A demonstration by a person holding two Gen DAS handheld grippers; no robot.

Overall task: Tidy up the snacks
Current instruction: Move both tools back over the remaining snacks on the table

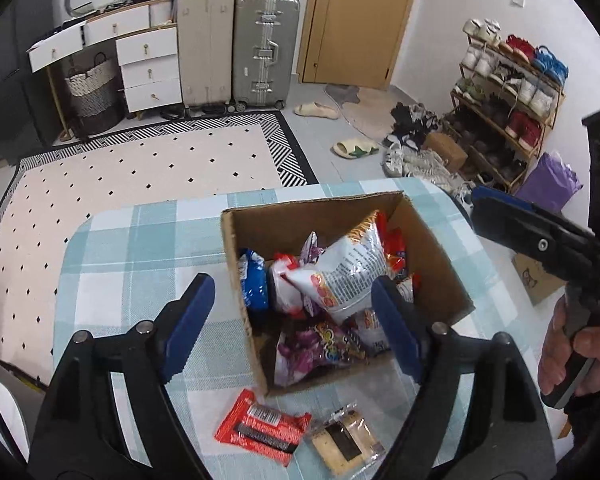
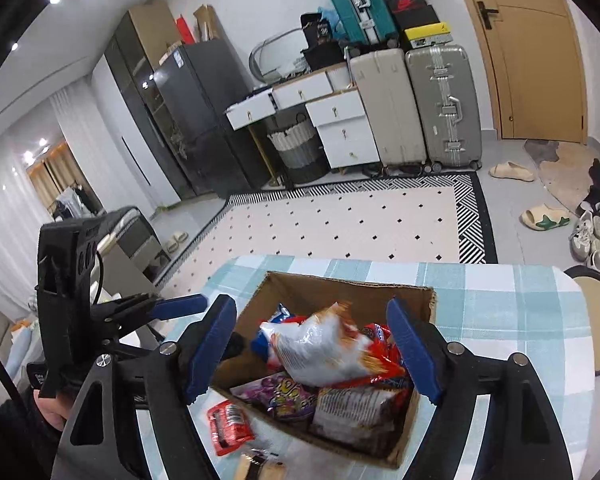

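- The fingers (image 1: 396, 328) of the left gripper (image 1: 296, 328) stand apart and hold nothing; the fingers (image 2: 212, 344) of the right gripper (image 2: 312, 350) are also apart and empty.
- The cardboard box (image 1: 432, 256) stands on the checked surface (image 1: 140, 248), full of snack bags, with a white chip bag (image 1: 348, 272) on top.
- A red packet (image 1: 260, 426) and a clear cracker pack (image 1: 346, 438) lie on the surface just beside the box.

no legible text on packets (image 1: 342, 276)
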